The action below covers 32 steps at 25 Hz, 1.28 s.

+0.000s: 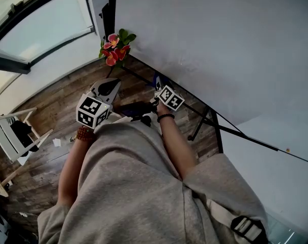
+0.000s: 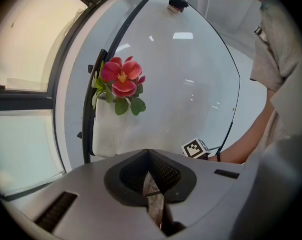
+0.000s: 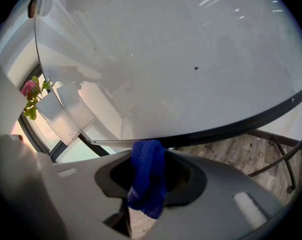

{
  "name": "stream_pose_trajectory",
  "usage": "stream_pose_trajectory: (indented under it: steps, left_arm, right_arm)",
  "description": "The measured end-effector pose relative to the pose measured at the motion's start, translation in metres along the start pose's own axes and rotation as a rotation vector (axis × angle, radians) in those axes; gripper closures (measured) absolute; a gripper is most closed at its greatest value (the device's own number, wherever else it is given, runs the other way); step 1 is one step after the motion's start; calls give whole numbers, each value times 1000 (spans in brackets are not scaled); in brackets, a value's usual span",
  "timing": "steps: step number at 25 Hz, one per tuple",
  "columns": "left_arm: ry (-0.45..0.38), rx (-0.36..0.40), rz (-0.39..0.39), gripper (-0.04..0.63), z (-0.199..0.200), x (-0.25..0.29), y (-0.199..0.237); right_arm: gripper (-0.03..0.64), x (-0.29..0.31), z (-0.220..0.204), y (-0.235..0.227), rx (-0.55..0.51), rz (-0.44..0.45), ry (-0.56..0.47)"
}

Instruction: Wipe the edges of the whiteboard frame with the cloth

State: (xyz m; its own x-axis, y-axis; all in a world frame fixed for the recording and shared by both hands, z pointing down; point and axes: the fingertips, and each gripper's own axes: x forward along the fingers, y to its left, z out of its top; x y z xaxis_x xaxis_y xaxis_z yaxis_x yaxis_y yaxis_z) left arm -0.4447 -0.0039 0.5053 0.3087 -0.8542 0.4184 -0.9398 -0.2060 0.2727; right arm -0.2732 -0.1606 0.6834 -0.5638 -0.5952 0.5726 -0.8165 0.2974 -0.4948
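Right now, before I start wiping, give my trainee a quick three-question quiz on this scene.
1. Multiple choice: which gripper holds the blue cloth? A) left B) right C) neither
2. True or false: the left gripper is shut with nothing between its jaws.
3. Fill in: the whiteboard frame is coloured ___.

Key: 1 B, the right gripper is clamped on it. 2 True. 3 Black.

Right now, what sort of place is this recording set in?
Probably an office or meeting room, indoors: a large freestanding whiteboard, a wood-look floor, big windows and a white folding chair off to the side.
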Motion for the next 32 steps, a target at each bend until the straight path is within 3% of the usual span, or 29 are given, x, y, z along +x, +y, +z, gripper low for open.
stream_pose_trajectory:
  steps: [18, 32]
  left_arm:
    - [-41, -24, 38, 586, 0, -31, 34]
    - [-57, -43, 102, 586, -3, -64, 68]
  right_arm:
    - [472, 22, -7, 38, -27, -9, 14]
    - [472, 40, -14, 82, -11, 42, -5]
